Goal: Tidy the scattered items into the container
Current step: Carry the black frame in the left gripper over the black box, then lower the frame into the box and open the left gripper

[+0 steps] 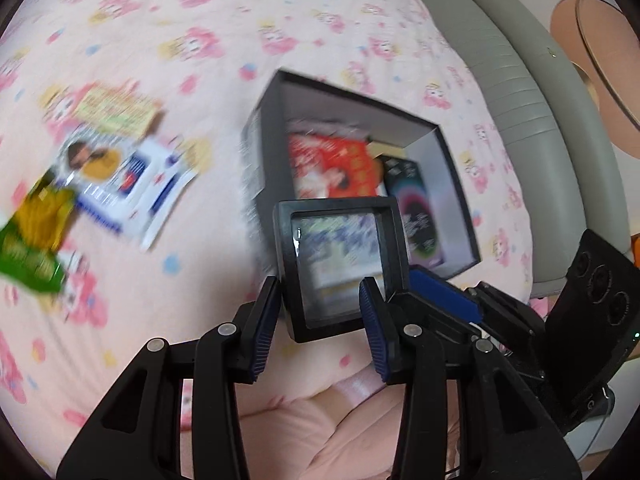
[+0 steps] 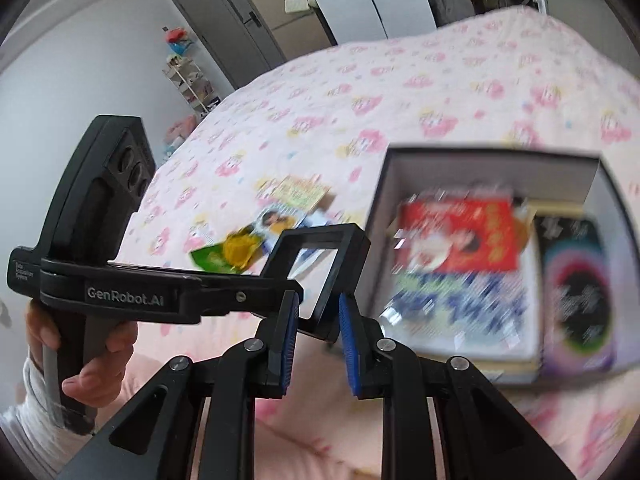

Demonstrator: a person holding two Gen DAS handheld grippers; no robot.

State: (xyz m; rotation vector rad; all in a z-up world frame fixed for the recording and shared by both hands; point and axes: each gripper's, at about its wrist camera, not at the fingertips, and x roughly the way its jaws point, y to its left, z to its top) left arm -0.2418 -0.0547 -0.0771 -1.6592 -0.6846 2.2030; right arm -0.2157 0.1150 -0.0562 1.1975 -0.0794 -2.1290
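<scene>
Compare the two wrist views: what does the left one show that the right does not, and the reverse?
Only the left view shows the grey padded headboard. Only the right view shows a grey door, a shelf rack and a hand. Both share the open box, the black frame, the loose packets and the pink bedspread.

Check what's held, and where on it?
Black square frame, between both grippers: left gripper fingers flank its lower edge, right gripper straddles a lower corner. Firm contact cannot be told.
</scene>
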